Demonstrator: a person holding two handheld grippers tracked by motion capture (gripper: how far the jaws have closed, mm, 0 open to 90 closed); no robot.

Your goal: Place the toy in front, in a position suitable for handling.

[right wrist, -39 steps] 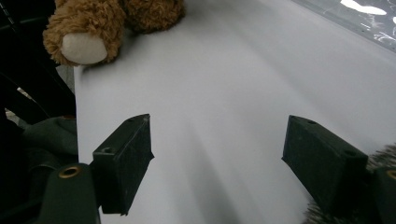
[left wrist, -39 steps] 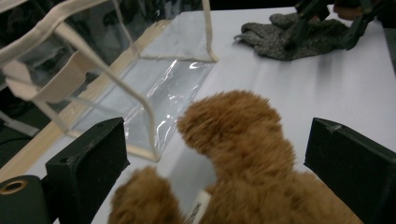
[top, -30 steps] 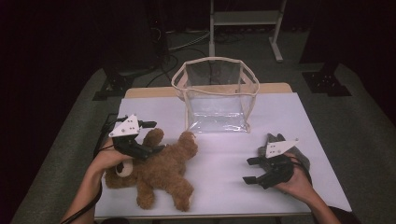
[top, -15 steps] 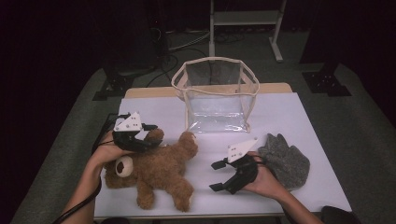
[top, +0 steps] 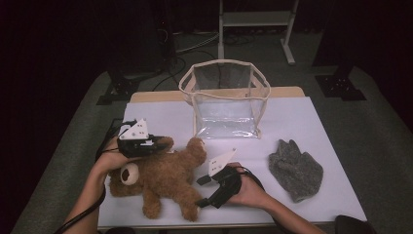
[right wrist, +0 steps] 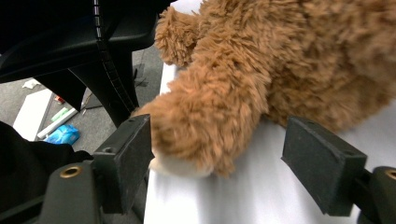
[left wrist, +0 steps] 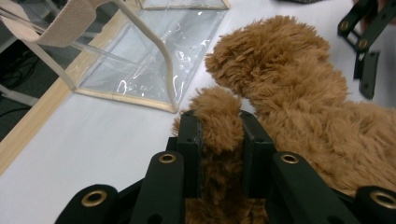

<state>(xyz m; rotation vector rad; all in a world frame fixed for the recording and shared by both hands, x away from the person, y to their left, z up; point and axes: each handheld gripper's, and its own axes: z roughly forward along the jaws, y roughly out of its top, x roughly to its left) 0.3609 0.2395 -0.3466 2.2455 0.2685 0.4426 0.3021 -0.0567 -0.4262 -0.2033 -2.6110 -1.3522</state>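
A brown teddy bear (top: 160,178) lies on its back on the white table (top: 316,122), head towards the left. My left gripper (top: 158,143) has just been closing and is now shut on the bear's raised paw (left wrist: 218,126), with fur pinched between both pads. My right gripper (top: 202,191) stands open at the bear's lower leg (right wrist: 205,126). The foot sits between the wide-apart pads (right wrist: 322,163), and neither pad presses on it. The right gripper's jaws also appear far off in the left gripper view (left wrist: 364,42).
A clear plastic bag (top: 224,100) with a beige rim stands open behind the bear at the table's back middle. A grey knitted glove (top: 295,168) lies flat at the right. Dark floor and stand legs surround the table.
My right gripper left the grey glove and moved left to the bear's leg. The left gripper's jaws closed on the bear's paw, while that hand stayed in place.
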